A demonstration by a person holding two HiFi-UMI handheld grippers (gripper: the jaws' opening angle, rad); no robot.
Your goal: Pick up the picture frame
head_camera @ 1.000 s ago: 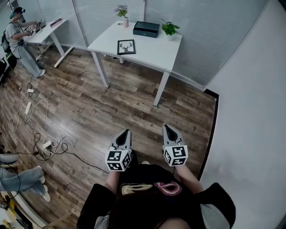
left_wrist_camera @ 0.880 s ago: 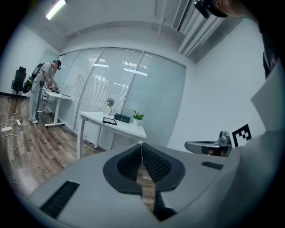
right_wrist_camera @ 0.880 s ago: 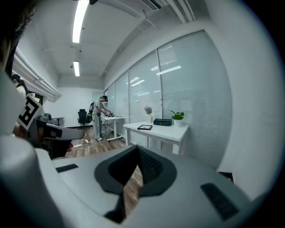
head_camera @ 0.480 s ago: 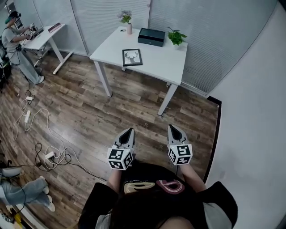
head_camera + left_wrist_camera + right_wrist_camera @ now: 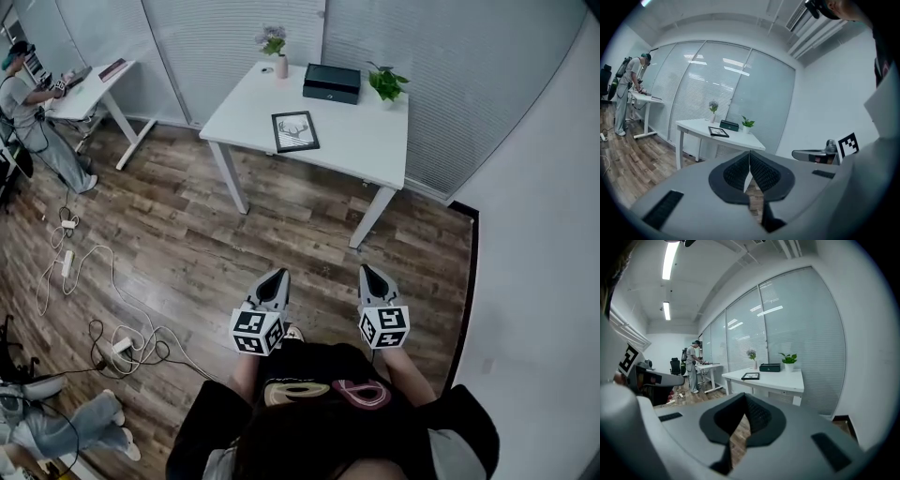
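Observation:
The picture frame [image 5: 295, 131], black-edged with a deer print, lies flat on a white table [image 5: 356, 150] across the room; it also shows as a small dark picture frame [image 5: 718, 132] in the left gripper view and as the picture frame [image 5: 751, 376] in the right gripper view. My left gripper [image 5: 275, 278] and right gripper [image 5: 371, 276] are held side by side over the wood floor, well short of the table. Both are shut with nothing between the jaws, as seen at the left gripper [image 5: 749, 154] and right gripper [image 5: 745, 396].
On the table stand a vase of flowers [image 5: 279, 58], a dark box [image 5: 332, 82] and a potted plant [image 5: 387, 84]. Cables and power strips [image 5: 112, 349] lie on the floor at left. A person [image 5: 28, 112] stands at a second desk [image 5: 89, 84]. A wall [image 5: 534, 281] runs along the right.
The person has walked toward the table: it and the frame have slid lower and to the right in the head view. Both grippers stay shut and side by side.

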